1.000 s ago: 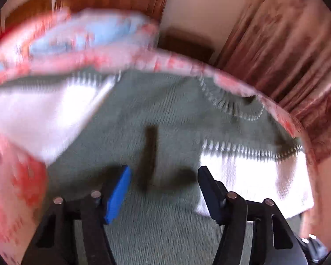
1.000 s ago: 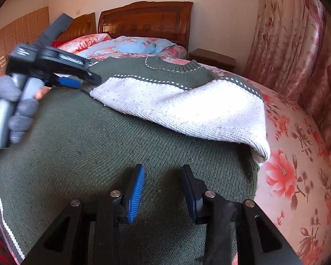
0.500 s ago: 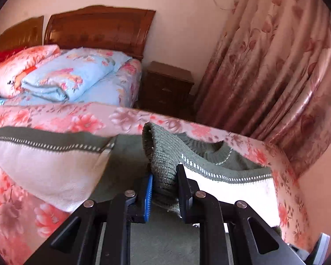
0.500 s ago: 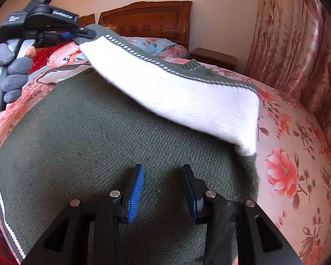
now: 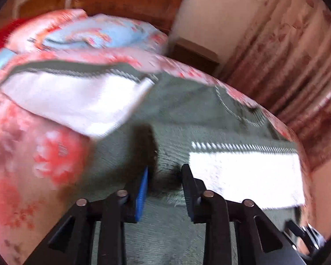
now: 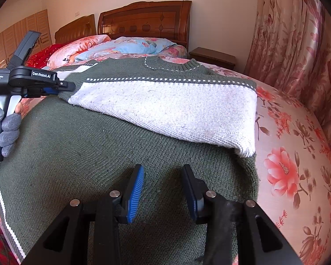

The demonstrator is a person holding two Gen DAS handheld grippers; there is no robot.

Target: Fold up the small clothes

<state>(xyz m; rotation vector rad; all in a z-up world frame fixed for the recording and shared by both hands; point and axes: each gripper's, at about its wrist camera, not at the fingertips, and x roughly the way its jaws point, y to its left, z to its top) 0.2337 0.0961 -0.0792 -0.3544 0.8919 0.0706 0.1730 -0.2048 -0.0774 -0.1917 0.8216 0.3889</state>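
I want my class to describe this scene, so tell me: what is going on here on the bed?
A person with a handheld gripper in each hand is folding a green and white knitted sweater spread on a floral bedspread. One white sleeve already lies folded across the green body; the other sleeve lies spread out to the side. The left gripper, jaws apart and empty, hovers near the folded sleeve's cuff. The right gripper hangs open above the sweater's lower part.
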